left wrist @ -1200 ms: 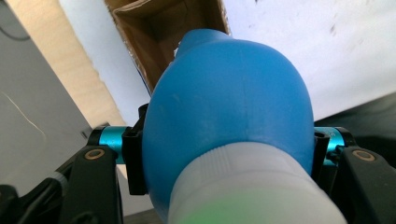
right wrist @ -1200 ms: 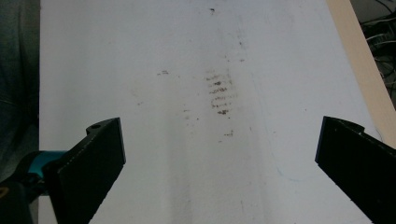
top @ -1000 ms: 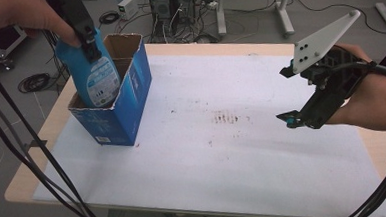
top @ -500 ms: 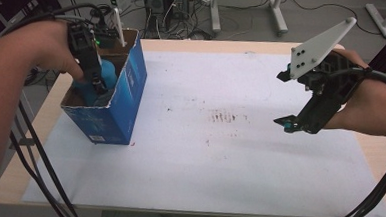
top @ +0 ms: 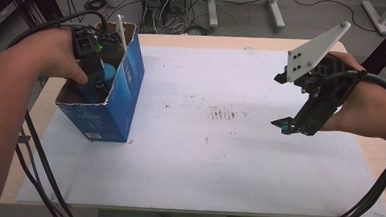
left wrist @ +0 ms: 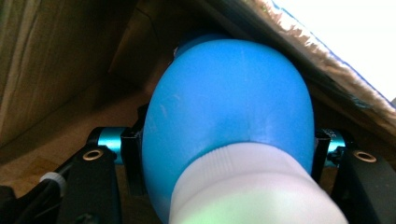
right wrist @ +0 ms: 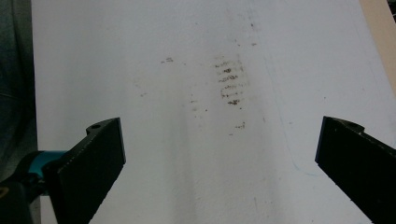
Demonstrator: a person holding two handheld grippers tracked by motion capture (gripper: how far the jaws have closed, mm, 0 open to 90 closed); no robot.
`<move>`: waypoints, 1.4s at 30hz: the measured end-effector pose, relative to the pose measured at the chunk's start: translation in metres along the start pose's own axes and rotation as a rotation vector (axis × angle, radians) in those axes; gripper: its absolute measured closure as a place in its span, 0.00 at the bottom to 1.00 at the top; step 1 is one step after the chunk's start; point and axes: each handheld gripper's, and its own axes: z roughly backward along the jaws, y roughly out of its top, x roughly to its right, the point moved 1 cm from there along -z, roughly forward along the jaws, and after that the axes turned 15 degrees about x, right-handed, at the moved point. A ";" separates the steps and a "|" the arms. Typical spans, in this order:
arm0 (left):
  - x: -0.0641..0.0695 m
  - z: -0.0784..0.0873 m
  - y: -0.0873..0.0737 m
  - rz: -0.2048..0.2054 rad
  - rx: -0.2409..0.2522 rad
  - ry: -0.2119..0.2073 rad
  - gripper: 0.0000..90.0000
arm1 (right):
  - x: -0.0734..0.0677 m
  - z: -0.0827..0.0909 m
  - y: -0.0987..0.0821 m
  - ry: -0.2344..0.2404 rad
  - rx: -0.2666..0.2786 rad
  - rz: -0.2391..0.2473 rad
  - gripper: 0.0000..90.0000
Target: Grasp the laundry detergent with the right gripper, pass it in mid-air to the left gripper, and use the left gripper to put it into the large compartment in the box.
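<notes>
Left tool [top: 95, 81] down inside the blue box [top: 123, 99], clenched on the blue bottle [left wrist: 229, 102]. Pads pressed against both flanks of the bottle, white cap [left wrist: 252, 186] nearest the camera, round blue body pointing deeper into the box. Brown cardboard walls close around it, torn rim just beside. Box standing at the left end of the bench [top: 237, 38], on the white sheet [top: 223, 152]. Right tool [top: 289, 126] released, jaws wide apart with nothing between, hovering over the sheet near the right edge, well apart from the box. Brown smudges [right wrist: 229, 84] on the sheet ahead of it.
</notes>
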 end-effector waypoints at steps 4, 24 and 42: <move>-0.001 0.004 -0.001 0.038 0.010 -0.021 0.34 | 0.000 0.000 0.001 0.000 0.003 -0.002 0.01; 0.024 0.074 0.011 -0.011 0.051 0.097 0.17 | 0.007 0.014 -0.002 0.000 0.037 -0.022 0.01; 0.089 0.097 0.067 -0.260 0.089 0.000 0.08 | 0.035 0.024 0.014 0.065 -0.109 0.024 0.01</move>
